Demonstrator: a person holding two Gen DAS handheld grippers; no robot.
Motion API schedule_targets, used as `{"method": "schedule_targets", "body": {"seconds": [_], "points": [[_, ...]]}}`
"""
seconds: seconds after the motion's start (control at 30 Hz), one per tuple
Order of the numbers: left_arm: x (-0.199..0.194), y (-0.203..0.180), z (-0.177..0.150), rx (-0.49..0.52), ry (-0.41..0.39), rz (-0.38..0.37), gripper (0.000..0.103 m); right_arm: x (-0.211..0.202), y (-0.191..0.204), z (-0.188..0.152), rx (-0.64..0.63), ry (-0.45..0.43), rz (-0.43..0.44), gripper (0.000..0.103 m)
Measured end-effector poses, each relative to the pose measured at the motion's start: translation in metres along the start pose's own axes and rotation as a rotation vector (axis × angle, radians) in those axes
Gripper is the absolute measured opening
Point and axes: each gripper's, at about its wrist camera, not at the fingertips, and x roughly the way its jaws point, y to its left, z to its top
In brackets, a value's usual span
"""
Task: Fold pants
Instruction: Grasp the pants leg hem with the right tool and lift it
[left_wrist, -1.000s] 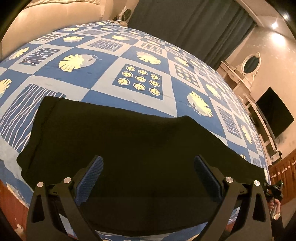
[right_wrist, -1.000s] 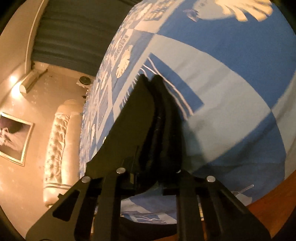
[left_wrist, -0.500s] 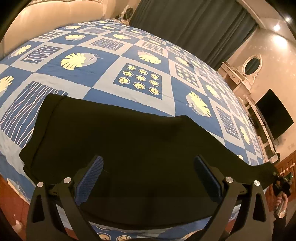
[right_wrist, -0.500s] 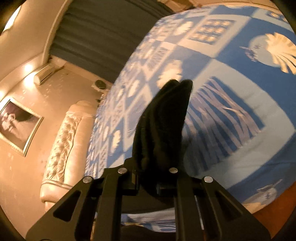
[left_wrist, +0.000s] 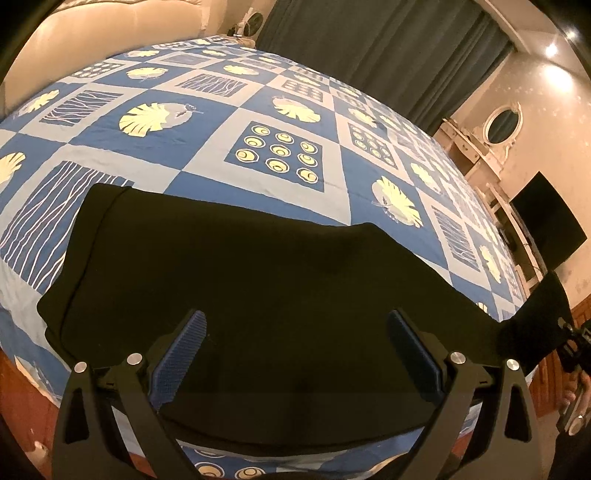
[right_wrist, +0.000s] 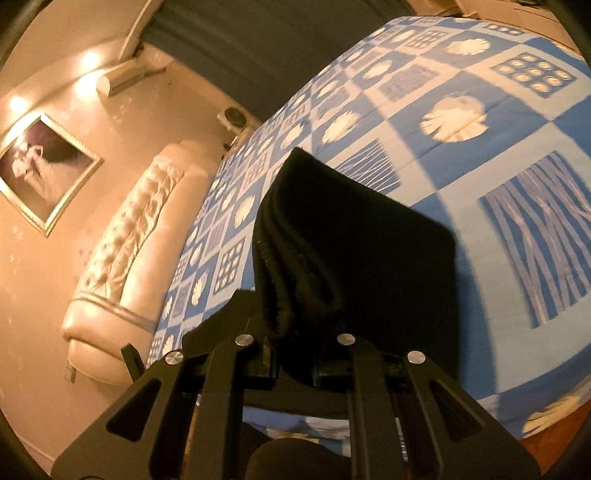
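Black pants (left_wrist: 258, 280) lie flat along the near edge of a bed with a blue and white patterned cover (left_wrist: 258, 110). My left gripper (left_wrist: 295, 350) is open and hovers just above the middle of the pants, its blue pads (left_wrist: 181, 350) apart and holding nothing. My right gripper (right_wrist: 295, 354) is shut on the leg end of the pants (right_wrist: 351, 240) and holds it raised off the bed. That raised end shows at the far right of the left wrist view (left_wrist: 535, 325), with the right gripper (left_wrist: 576, 343) behind it.
A padded cream headboard (right_wrist: 129, 240) stands at the bed's far end. Dark curtains (left_wrist: 388, 48) hang behind the bed. A white dresser with an oval mirror (left_wrist: 498, 125) and a black TV (left_wrist: 546, 218) are along the right wall. Wooden bed frame runs below the cover's near edge.
My right gripper has lifted the leg end of the pants off the bed and turned upward. The left gripper stays open over the pants, having risen slightly.
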Motion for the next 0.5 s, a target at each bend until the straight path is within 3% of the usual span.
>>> {"method": "schedule_targets", "body": {"seconds": [0.3,0.5], "points": [[-0.002,-0.003,0.0,0.016,-0.004,-0.014,0.097,0.059,0.055,-0.031,-0.097,0.088,-0.01,0.012],[-0.002,-0.012,0.0,0.059,-0.009,-0.015,0.097,0.095,0.07,-0.05,-0.111,0.128,-0.014,0.012]]}}
